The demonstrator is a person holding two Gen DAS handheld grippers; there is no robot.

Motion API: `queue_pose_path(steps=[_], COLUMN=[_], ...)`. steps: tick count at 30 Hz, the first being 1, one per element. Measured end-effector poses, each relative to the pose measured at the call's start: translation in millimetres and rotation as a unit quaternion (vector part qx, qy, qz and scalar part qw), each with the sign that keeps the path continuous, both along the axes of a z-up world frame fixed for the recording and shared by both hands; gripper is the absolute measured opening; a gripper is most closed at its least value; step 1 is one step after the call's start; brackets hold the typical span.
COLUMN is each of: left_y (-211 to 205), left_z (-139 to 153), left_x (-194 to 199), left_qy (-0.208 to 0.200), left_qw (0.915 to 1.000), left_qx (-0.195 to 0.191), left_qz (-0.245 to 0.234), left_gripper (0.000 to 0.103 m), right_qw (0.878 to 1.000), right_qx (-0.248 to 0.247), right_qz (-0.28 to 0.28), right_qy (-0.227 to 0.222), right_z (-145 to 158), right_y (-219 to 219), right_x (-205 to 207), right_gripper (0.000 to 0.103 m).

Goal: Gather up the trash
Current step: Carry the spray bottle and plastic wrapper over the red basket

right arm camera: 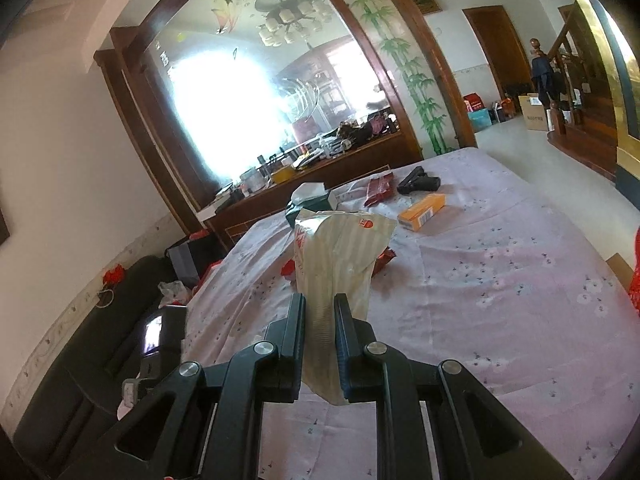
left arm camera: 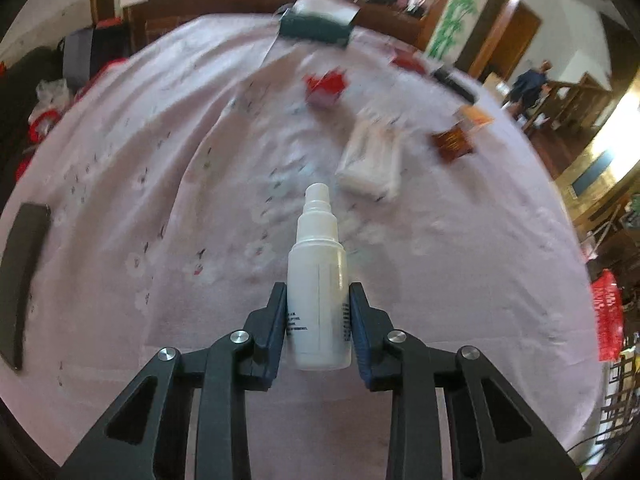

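Note:
My left gripper [left arm camera: 319, 304] is shut on a white spray bottle [left arm camera: 318, 280], held above the pink flowered tablecloth [left arm camera: 160, 200] with its nozzle pointing away. My right gripper [right arm camera: 320, 312] is shut on a pale striped paper bag [right arm camera: 340, 248], held up over the table. On the cloth lie a red crumpled wrapper [left arm camera: 325, 86], a white plastic packet [left arm camera: 372, 160], a brown snack wrapper [left arm camera: 454, 144], and an orange box [left arm camera: 474, 116], which also shows in the right wrist view [right arm camera: 422, 212], near a red wrapper [right arm camera: 378, 188].
A dark green tissue box [left arm camera: 316, 24] stands at the table's far edge. A black object [right arm camera: 418, 182] lies near the far corner. A black strip [left arm camera: 20, 280] lies at the left. A wooden sideboard [right arm camera: 320, 176] with a mirror stands behind; a dark sofa [right arm camera: 80, 360] is at the left.

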State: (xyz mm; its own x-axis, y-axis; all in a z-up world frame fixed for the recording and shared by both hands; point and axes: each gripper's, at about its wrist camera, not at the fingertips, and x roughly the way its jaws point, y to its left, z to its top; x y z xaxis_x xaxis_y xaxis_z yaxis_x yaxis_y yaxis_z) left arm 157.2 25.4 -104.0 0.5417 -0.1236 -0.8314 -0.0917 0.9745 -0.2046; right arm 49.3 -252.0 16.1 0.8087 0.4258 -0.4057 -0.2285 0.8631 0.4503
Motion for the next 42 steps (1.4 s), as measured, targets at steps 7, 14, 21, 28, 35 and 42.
queue_pose_path(steps=[7,14,21,28,35,42], left_y=[-52,-125,-192,-244,-292,-332], left_z=[76,144,173,190,192,189], left_x=[-35,-66,-83,-92,-98,-98], left_qy=[-0.085,-0.161,-0.184,-0.193,-0.183,-0.168], left_qw=[0.9928,0.9686,0.9440,0.9269,0.9133,0.9024], left_qx=[-0.050,-0.077,-0.097,-0.105,-0.110,-0.117], left_qz=[-0.068,-0.173,-0.256,-0.304,-0.347,-0.379], left_gripper=[0.028,0.029,0.029,0.029,0.029,0.029], right_qw=[0.998,0.990,0.979,0.968,0.956,0.945], right_qx=[0.007,-0.006,-0.013,-0.015,-0.018,-0.016], right_qz=[-0.046,-0.106,-0.166,-0.217,-0.257,-0.297], right_qy=[-0.035,-0.090,-0.117,-0.128,-0.137,-0.138], right_z=[25,64,86,96,104,108], right_y=[-34,-70,-109,-145,-179,-210], right_x=[-29,-71,-106,-135,-159,-175], right_gripper=[0.014,0.014,0.014,0.014,0.014,0.014])
